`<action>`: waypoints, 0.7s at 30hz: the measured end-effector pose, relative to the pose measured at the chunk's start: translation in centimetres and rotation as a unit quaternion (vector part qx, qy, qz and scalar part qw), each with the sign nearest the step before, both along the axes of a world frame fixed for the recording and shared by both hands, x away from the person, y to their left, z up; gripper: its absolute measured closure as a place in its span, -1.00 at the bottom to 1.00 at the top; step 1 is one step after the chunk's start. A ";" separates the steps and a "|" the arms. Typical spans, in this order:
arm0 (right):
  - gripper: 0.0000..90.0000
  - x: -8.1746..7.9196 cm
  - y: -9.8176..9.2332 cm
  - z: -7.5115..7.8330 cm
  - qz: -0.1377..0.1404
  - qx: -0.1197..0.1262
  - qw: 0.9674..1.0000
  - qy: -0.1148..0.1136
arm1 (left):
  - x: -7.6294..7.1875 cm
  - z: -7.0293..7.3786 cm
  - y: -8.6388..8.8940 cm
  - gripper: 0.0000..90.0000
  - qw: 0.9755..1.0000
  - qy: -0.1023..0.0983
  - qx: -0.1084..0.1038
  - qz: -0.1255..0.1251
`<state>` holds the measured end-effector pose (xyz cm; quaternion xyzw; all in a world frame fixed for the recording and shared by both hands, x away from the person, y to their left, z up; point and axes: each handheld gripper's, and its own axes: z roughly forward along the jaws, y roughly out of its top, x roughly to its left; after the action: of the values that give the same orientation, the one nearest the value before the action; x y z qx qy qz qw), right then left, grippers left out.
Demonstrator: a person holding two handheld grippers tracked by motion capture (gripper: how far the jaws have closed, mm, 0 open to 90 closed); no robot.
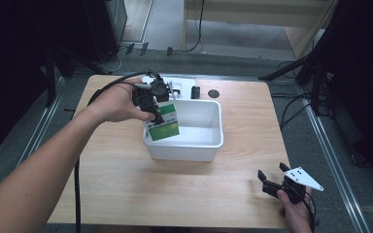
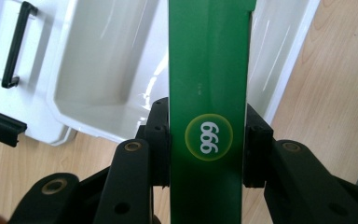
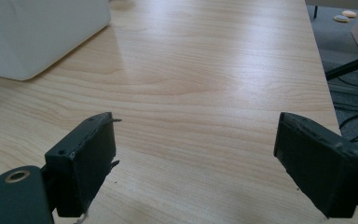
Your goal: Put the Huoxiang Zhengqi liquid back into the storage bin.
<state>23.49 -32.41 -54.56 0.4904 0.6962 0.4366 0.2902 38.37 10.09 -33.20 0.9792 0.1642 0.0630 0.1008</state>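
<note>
Nearest to the person, the right gripper (image 1: 270, 182) sits low at the table's (image 1: 126, 184) near right corner, its jaws spread wide with bare wood between them and nothing held. Farther in, the left gripper (image 1: 156, 115) is clamped on a green box (image 1: 164, 122) marked "999", both pads pressing its narrow sides; the box hangs tilted over the near left rim of the white tub (image 1: 209, 145) at mid-table. Beyond the tub, a white lid with a black handle (image 2: 15, 44) lies flat, touching its far side. A small round dark disc (image 1: 213, 93) rests near the far edge.
</note>
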 end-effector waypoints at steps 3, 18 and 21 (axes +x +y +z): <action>-0.72 0.0 0.0 0.0 -0.001 0.001 1.000 0.000 | 0.1 -0.4 -0.1 0.43 1.000 0.003 0.003 -0.004; -0.72 0.0 0.0 0.0 0.001 0.001 1.000 0.001 | 0.2 -2.4 -0.6 0.43 1.000 0.011 0.013 -0.008; -0.72 0.0 0.0 0.0 0.001 0.001 1.000 0.001 | 0.2 -2.7 -0.7 0.43 1.000 0.010 0.017 -0.014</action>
<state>23.49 -32.43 -54.55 0.4909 0.6961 0.4372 0.2885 38.58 9.42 -35.88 0.9837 0.1500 0.0544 0.0830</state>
